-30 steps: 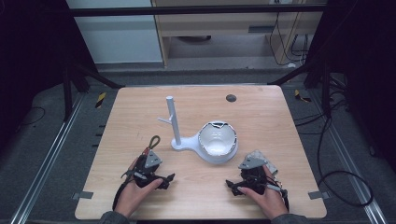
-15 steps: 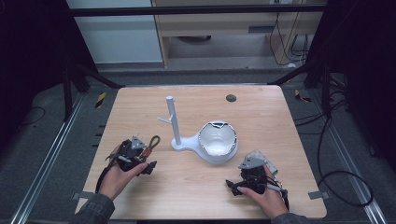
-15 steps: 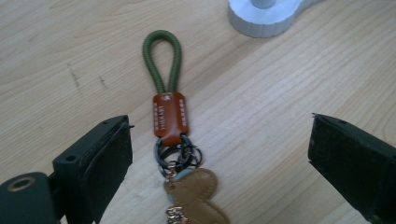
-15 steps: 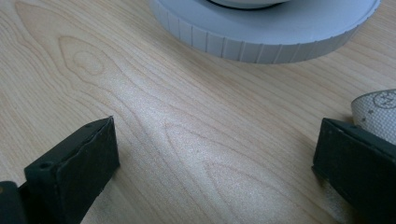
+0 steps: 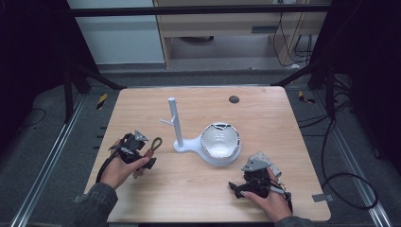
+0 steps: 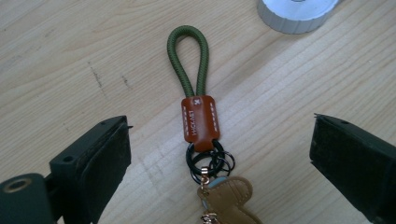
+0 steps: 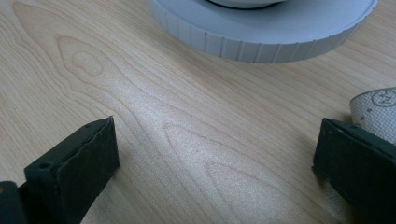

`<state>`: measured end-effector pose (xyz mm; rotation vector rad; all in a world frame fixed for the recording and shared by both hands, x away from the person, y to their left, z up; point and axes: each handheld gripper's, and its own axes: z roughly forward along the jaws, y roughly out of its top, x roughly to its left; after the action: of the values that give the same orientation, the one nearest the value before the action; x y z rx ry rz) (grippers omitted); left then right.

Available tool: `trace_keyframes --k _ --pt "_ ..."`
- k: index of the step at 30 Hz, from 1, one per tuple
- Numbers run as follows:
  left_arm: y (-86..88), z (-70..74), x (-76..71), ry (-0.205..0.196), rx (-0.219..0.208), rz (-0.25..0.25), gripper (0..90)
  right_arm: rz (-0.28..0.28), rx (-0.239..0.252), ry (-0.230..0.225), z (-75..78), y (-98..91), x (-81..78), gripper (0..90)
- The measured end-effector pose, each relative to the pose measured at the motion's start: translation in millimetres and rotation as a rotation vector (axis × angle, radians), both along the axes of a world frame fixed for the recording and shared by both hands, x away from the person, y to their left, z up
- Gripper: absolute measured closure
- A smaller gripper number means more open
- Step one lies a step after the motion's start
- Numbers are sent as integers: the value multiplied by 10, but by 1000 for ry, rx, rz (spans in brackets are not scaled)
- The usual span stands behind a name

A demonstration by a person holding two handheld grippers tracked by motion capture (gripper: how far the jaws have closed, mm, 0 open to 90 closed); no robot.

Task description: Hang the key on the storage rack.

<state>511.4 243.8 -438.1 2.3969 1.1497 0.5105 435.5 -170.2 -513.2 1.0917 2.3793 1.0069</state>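
Note:
A keychain (image 6: 198, 116) with a green cord loop, a brown leather tab, black rings and a tan charm lies flat on the wooden table (image 5: 265, 118). My left gripper (image 6: 219, 140) is open, one jaw on each side of the rings, touching nothing. In the high view the keychain (image 5: 154, 144) sits just left of a white stand (image 5: 174, 124), with the left gripper (image 5: 145, 153) at its near end. My right gripper (image 5: 243, 184) rests open at the front right, below the stand's bowl (image 5: 220, 142). Bare wood lies between the right gripper (image 7: 215, 140) jaws.
The stand's ribbed round base (image 7: 261, 39) is just ahead of the right gripper, and its rim (image 6: 296, 14) shows past the cord loop. A pale dotted object (image 7: 378, 109) lies by the right jaw. A dark round spot (image 5: 233, 99) marks the table's far side.
My left gripper has moved left and slightly away from the front edge, ending at the keychain's near end. The keychain, stand and right gripper have stayed put.

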Motion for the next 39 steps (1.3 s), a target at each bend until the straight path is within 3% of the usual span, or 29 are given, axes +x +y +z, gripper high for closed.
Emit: trace_keyframes --k 4,10,12,18,24,31,39 --pt "37 28 66 16 -13 19 59 -1 1 0 0 1 0 2" --pt "54 75 145 44 4 41 125 -8 3 3 1 7 -4 2" --pt "51 96 172 75 18 41 198 -9 2 1 0 7 -4 2" --pt "20 100 281 99 44 52 209 -11 2 2 0 7 -7 2" --pt "-28 115 332 114 69 51 278 -13 1 2 0 7 -8 2" --pt "2 54 381 161 83 62 390 -14 2 1 -1 8 -10 2" --pt "24 -9 398 183 72 63 472 -15 2 1 -1 8 -10 2"
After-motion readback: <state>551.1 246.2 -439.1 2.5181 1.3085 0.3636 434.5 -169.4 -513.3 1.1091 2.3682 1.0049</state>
